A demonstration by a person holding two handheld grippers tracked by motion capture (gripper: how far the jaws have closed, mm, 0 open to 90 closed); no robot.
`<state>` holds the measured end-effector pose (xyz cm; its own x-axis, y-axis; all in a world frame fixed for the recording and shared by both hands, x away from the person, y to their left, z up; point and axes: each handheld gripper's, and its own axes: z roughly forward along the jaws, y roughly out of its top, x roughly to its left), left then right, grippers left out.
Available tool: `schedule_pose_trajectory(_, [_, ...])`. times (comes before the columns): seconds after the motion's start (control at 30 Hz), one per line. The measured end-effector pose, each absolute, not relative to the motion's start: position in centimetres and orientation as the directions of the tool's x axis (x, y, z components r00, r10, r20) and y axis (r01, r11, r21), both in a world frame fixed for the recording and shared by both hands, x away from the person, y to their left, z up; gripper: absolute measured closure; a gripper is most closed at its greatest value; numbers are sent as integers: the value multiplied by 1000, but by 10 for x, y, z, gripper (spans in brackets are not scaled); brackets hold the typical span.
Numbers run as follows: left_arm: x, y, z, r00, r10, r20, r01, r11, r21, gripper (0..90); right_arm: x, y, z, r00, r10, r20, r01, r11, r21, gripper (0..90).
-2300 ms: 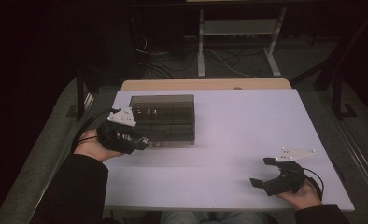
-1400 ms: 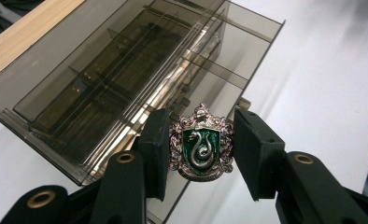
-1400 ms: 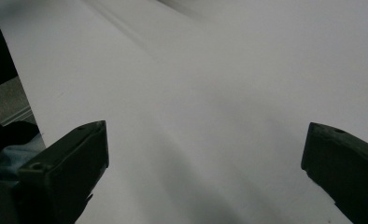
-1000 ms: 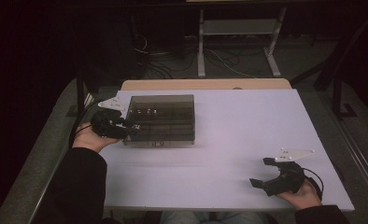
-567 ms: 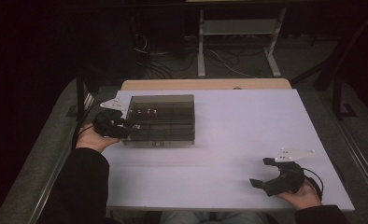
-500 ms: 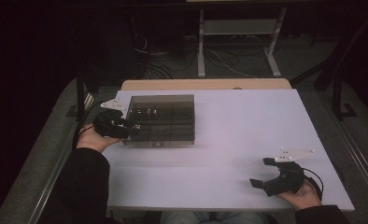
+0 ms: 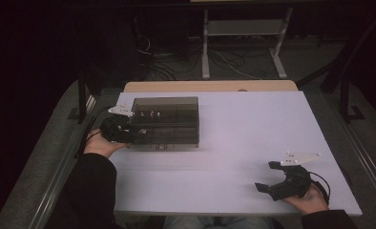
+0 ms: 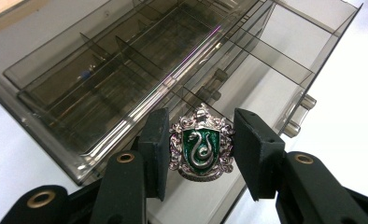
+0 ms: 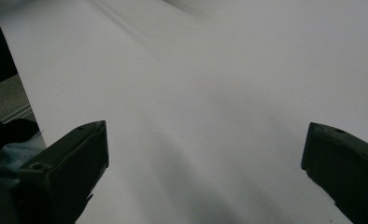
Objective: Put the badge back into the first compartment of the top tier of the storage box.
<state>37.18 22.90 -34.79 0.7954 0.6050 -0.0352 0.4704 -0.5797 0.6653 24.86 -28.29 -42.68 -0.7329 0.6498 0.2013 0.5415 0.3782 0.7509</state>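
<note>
While the right gripper (image 7: 271, 177) gapes, left gripper (image 8: 201, 151) jaws clamp a silver-green snake crest (image 8: 201, 149).

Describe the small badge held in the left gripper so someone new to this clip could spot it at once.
Start at the smoky clear plastic organizer box at the far left of the white table. At its near left corner, the left gripper is shut on the badge. It is a silver crest with a green shield bearing a silver snake, the one bright colour there.

Left tongs (image 8: 201, 151) clamped, right tongs (image 9: 205, 172) gaping
</note>
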Motion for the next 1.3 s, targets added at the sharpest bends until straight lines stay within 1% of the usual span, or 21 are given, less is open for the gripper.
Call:
schedule_pose_trajectory(0.53, [377,218,-359,797,603,-24,479,-608,633,565,248,-283,-427,-733,650,199,542,383,748,5])
schedule_pose_trajectory(0.87, [378,222,-362,784,618,-56,507,-586,632,551,248,-282,-427,-734,650,199,543,385,747,5])
schedule_pose_trajectory(1.3, [370,232,-356,754,652,-85,529,-525,667,407,248,-282,-427,-733,650,199,544,386,745,5])
